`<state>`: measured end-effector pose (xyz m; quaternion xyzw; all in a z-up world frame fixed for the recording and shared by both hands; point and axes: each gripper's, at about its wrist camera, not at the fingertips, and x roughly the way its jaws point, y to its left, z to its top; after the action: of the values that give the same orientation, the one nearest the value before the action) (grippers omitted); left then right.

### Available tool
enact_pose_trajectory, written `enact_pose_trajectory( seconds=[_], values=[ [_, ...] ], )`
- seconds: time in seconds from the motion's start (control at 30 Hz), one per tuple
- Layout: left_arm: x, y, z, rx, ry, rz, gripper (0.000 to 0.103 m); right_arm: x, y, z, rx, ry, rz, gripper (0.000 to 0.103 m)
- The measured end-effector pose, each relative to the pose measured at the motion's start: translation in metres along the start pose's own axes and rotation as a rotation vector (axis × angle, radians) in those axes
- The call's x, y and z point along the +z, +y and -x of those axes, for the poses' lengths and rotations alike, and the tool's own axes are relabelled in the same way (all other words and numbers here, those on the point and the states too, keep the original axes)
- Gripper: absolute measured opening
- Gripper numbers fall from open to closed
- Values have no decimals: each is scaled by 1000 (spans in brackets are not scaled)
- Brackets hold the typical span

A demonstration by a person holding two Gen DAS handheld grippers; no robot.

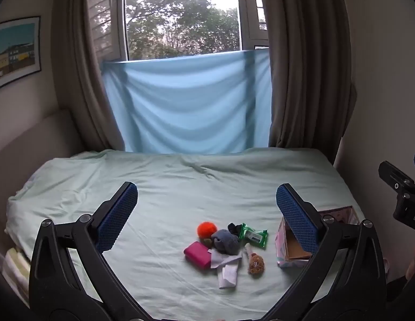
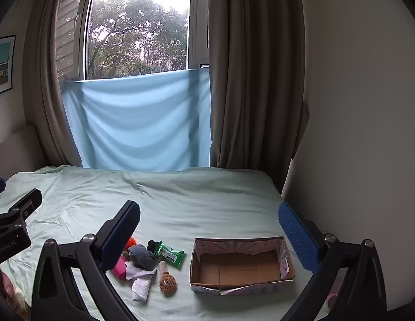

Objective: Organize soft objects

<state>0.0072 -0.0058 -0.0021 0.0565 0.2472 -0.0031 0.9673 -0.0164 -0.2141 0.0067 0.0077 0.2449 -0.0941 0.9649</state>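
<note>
A pile of small soft things lies on the pale green bed sheet [image 1: 159,187]: an orange pompom [image 1: 206,228], a grey fabric bundle [image 1: 225,242], a pink pouch [image 1: 197,254], a white cloth [image 1: 227,271], a brown plush toy [image 1: 256,264] and a green wipes pack [image 1: 254,234]. An empty cardboard box [image 2: 241,264] stands right of the pile. My left gripper [image 1: 207,214] is open and empty above the pile. My right gripper [image 2: 208,232] is open and empty, above and between the pile [image 2: 148,262] and the box.
A light blue cloth [image 1: 186,101] hangs under the window at the far side of the bed, between brown curtains [image 1: 309,61]. A wall [image 2: 362,107] runs close along the bed's right side. A headboard [image 1: 28,136] is at the left.
</note>
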Motion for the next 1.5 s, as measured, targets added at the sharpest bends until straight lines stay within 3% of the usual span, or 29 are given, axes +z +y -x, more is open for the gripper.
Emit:
enact_pose_trajectory(
  seconds=[0.27, 0.47, 0.53, 1.5],
  values=[
    [-3, 10, -1, -40, -18, 30, 103, 0, 2, -2, 8, 0, 10, 103],
    [-2, 14, -2, -45, -8, 30, 103, 19, -7, -3, 16, -1, 4, 103],
    [-2, 15, -2, -45, -7, 34, 103, -2, -5, -4, 15, -13, -4, 103],
    [-2, 14, -11, -58, 9, 53, 103, -4, 1, -3, -2, -11, 4, 103]
  ],
)
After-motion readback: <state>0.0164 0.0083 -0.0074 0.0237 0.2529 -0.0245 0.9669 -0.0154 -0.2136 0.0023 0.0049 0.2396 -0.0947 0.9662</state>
